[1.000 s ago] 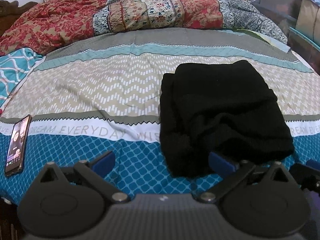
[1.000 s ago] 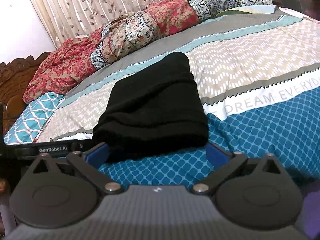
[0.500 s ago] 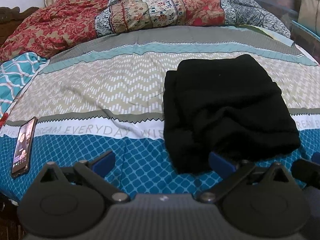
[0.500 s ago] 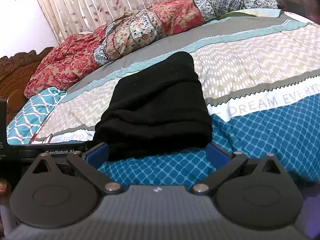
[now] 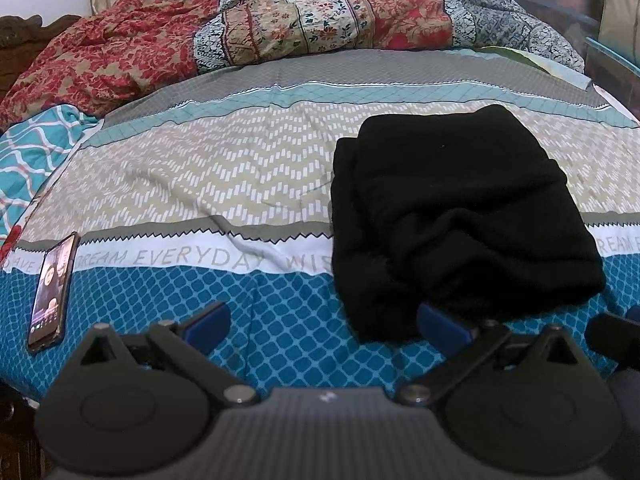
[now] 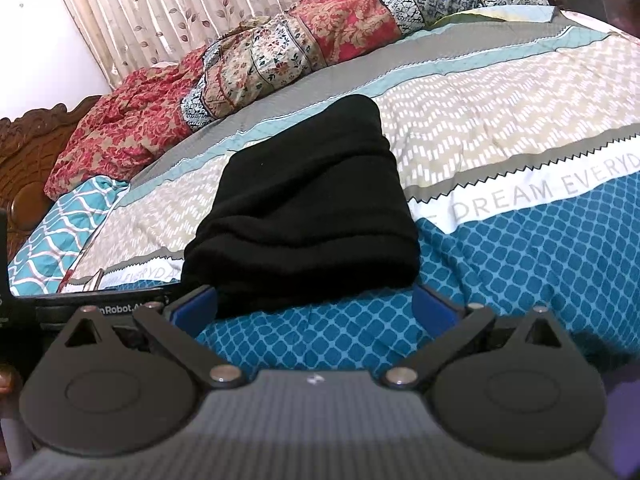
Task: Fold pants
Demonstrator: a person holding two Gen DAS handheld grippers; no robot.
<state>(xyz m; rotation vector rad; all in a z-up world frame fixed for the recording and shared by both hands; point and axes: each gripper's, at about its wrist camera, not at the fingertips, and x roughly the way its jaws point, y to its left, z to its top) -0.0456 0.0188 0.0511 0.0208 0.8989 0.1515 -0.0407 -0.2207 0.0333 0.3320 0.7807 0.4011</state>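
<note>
Left wrist: jaws wide, empty.

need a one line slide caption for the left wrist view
Open left gripper hovers at the near edge of folded black pants on a patterned bedsheet, with a phone lying to the left.

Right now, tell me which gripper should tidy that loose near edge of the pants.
Probably left. The left gripper has one finger at the rumpled near-left corner of the pants; the right gripper faces the already neat folded edge.
</note>
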